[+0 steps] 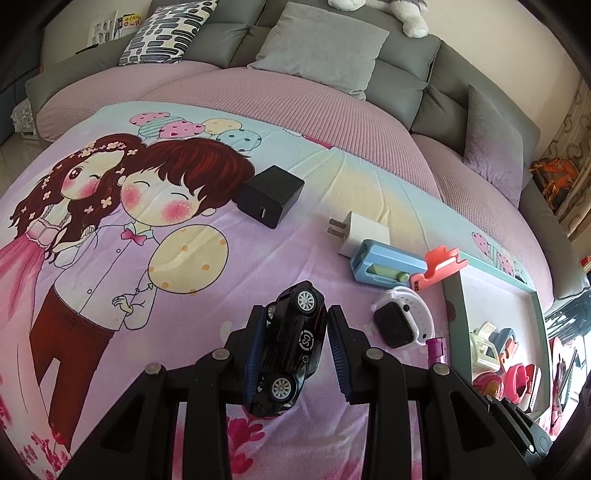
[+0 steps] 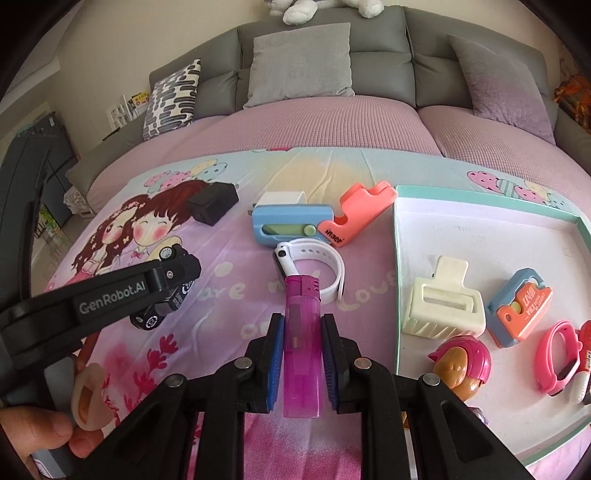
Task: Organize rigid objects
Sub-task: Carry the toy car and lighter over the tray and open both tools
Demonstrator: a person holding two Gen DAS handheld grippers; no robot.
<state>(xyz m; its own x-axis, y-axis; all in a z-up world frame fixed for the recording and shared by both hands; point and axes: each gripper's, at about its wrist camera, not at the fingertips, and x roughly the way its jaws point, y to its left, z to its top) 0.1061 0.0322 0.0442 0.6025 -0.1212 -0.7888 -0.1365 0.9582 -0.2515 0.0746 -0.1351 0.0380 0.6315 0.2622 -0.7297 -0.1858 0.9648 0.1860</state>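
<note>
A: What is held?
B: A glossy black toy car [image 1: 291,347] is clamped by the left gripper [image 1: 293,347], a translucent purple plastic lighter [image 2: 301,343] by the right gripper [image 2: 302,350], both above the cartoon-printed blanket [image 2: 221,295]; the car's underside is hidden

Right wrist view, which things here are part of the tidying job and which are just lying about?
Part of the job:
toy car in the left gripper
purple lighter in the right gripper
white smartwatch
black charger
tray

Lying about:
grey cushion
patterned pillow
plush toy
</note>
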